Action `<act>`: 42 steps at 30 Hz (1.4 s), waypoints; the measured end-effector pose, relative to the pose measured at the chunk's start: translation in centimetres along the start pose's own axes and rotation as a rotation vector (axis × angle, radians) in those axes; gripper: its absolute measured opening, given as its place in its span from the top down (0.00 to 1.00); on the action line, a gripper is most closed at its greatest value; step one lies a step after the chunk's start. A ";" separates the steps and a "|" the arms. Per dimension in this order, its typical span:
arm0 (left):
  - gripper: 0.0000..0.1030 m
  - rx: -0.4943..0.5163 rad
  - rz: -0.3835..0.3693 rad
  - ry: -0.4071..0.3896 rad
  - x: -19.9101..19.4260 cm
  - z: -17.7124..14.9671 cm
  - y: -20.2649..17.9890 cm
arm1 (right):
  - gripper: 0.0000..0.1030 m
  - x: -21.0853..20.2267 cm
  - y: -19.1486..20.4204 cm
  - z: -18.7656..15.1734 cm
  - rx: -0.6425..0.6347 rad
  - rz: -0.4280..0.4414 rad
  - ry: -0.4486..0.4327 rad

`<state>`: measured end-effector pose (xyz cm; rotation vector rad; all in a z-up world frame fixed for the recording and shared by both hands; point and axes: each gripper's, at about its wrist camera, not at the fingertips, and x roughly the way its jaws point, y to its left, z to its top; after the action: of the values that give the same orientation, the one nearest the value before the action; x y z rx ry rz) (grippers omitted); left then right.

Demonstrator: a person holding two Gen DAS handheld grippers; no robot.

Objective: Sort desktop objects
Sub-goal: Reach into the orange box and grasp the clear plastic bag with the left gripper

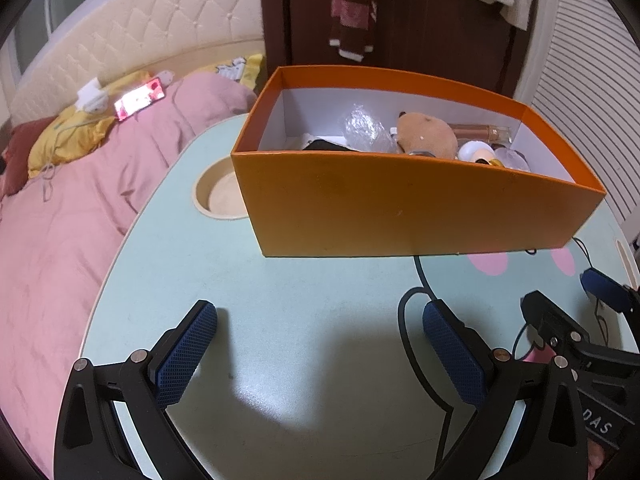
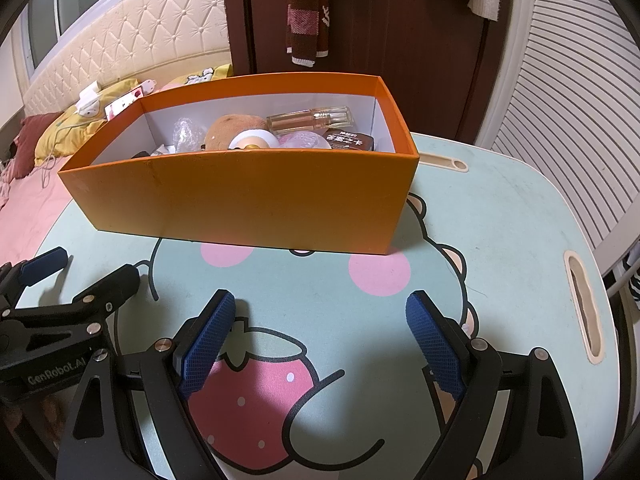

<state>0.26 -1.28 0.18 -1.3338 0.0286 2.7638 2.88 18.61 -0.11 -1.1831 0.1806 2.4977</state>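
On the far left lies the bed with its pink quilt [image 1: 60, 216], and on it a lit phone [image 1: 139, 98] beside a white charger [image 1: 91, 96] and a yellow cloth [image 1: 68, 136]; a cream tufted headboard [image 1: 160, 28] runs behind. Next comes the pale green worktop [image 1: 280, 288], with a round recessed cup holder [image 1: 218, 194] just beside the left end of the orange box [image 1: 400, 208].

The left hand-held gripper [image 1: 320, 354] hovers low over bare worktop in front of the box, its blue-padded fingers spread wide with nothing between them. The box stands at the back of the worktop and holds the sorted things: a crumpled clear plastic wrap [image 2: 184, 134] at the left, a brown plush toy [image 2: 230, 130] in the middle, a white round item [image 2: 253, 140] resting against it, a clear perfume bottle [image 2: 310, 119] lying on its side behind, and a dark brown card box [image 2: 349, 141] with white lettering toward the right end. Something black sits low at the left, mostly hidden by the box wall.

The right hand-held gripper [image 2: 320, 346] is likewise wide open and empty — it hangs over the printed strawberry [image 2: 256, 392] on the worktop's cartoon bear face, near the left one. On the right, a slotted handle cutout [image 2: 582, 306] pierces the worktop edge, and a white louvred door [image 2: 568, 92] stands beyond.
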 end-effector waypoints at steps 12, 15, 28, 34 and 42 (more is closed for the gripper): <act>0.01 -0.073 -0.162 -0.116 -5.5 6.3 2.4 | 0.14 -0.6 -0.4 -0.4 0.001 0.016 -0.007; 0.10 0.007 -0.204 -0.106 -4.9 9.7 0.7 | 0.00 -0.4 -0.2 -0.2 -0.028 0.052 0.026; 0.63 0.027 -0.103 0.178 7.6 14.8 -4.3 | 0.00 -0.6 -0.4 -0.7 -0.017 0.071 0.013; 0.65 0.003 -0.063 0.243 9.3 14.8 -3.5 | 0.00 -0.6 -0.7 -0.5 0.000 0.101 0.004; 0.71 -0.020 -0.142 0.179 6.3 14.7 -2.1 | 0.00 -0.4 -0.7 -0.3 0.009 0.111 0.000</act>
<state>-14.96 1.84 4.45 -1.5207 -0.0811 2.5293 3.62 19.05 0.03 -1.2000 0.2634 2.5894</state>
